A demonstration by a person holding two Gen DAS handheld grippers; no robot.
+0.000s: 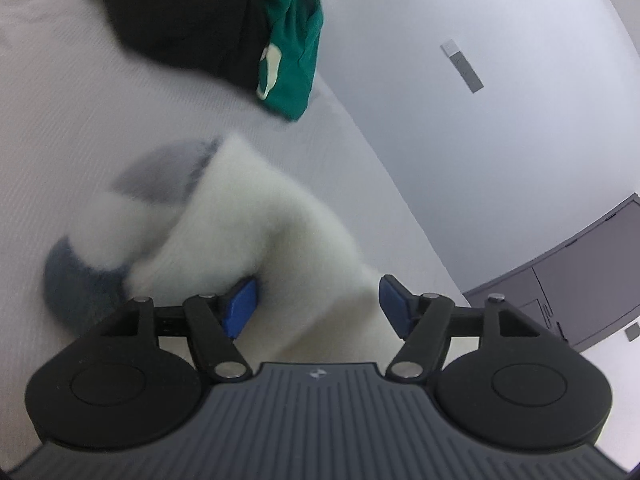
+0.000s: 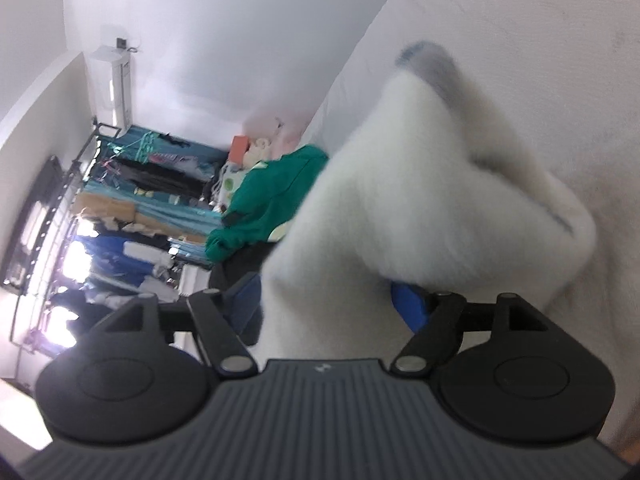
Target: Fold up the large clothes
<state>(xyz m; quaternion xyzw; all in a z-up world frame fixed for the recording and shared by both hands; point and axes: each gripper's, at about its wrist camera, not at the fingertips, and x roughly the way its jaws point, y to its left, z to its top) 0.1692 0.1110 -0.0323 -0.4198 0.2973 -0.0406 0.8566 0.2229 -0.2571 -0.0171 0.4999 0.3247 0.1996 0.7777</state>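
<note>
A fluffy white garment [image 1: 256,236] with grey-blue trim [image 1: 76,284] lies bunched on the white bed sheet [image 1: 80,152]. My left gripper [image 1: 316,306] stands open, its blue pads [image 1: 240,308] on either side of a fold of the white garment, which fills the gap. My right gripper [image 2: 328,304] is also open around the same white garment [image 2: 404,208], its blue pads [image 2: 408,308] spread apart with the fleece between them. The frames are blurred, so I cannot tell whether the pads touch the cloth.
A black garment [image 1: 188,20] and a green garment [image 1: 296,52] lie heaped on the bed further off; the green one also shows in the right wrist view [image 2: 268,196]. A white wall [image 1: 480,100], a grey cabinet [image 1: 580,272] and a cluttered clothes rack [image 2: 132,208] stand beyond the bed.
</note>
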